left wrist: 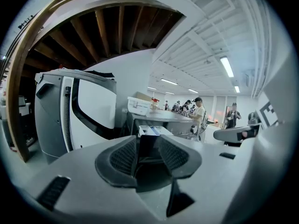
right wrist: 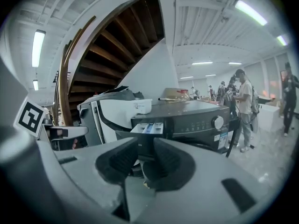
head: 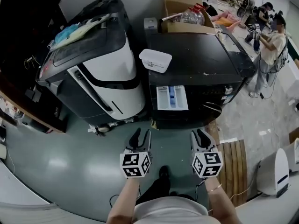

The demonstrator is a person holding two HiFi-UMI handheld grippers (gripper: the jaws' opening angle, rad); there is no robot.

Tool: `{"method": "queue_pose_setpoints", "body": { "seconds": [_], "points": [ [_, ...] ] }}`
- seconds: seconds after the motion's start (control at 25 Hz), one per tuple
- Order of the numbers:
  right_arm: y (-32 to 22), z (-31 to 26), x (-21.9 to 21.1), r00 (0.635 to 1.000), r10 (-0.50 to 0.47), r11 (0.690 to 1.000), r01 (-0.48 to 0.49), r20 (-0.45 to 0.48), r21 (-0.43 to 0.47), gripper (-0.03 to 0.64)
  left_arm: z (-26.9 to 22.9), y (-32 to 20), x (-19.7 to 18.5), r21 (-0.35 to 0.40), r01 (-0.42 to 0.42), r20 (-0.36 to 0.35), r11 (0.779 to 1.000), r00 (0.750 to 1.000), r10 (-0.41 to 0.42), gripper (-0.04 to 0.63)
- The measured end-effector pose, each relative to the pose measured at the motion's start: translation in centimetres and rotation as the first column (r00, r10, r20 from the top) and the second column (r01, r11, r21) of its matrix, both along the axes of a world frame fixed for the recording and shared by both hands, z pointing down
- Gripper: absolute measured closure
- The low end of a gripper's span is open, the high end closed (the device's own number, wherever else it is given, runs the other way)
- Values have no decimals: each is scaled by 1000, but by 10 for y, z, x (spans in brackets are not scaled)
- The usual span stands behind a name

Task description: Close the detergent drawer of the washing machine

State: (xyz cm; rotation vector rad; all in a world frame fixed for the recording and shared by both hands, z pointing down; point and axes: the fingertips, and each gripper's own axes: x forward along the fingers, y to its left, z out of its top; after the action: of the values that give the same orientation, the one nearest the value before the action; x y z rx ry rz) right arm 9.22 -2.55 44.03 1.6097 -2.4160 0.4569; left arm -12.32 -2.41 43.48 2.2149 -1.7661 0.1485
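While the detergent drawer (head: 172,98) stands pulled out from the front of the washing machine (head: 196,64), both claws are held short of it, touching nothing.

Surface and room: the washing machine is black and stands on a glossy grey-green floor (head: 70,162). A white tub (head: 155,59) rests on the left edge of its top. A grey and white appliance (head: 93,73) stands tilted just to its left. A cardboard box (head: 180,8) sits behind it. A slatted wooden mat (head: 232,157) lies on the floor off its front right corner. Several people (head: 271,41) stand beyond its right side. The underside of a wooden staircase (right wrist: 117,45) rises above and to its left, with strip lights (right wrist: 37,45) on the ceiling.

Task item: the drawer is white with a blue compartment and projects from the upper left of the machine's front.

Left claw (head: 141,136): jaws apart, nothing between them; in front of the machine, apart from it, slightly left of the drawer.

Right claw (head: 200,136): jaws apart, nothing between them; in front of the machine's right half, apart from it, right of the drawer.
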Motion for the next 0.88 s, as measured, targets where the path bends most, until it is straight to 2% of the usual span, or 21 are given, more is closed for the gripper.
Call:
{"method": "queue_pose_setpoints", "body": {
  "seconds": [0.4,0.88],
  "points": [
    [-45,11,0,997,77,997,-78,-26,-30,518,13,-49,-6,-30,-58,-18,998,998,57,438],
    [-61,23,0,992,100,994,-104,-81,-45,518,33,-64,4,-70,-123,-24,990,992,121,428]
  ]
}}
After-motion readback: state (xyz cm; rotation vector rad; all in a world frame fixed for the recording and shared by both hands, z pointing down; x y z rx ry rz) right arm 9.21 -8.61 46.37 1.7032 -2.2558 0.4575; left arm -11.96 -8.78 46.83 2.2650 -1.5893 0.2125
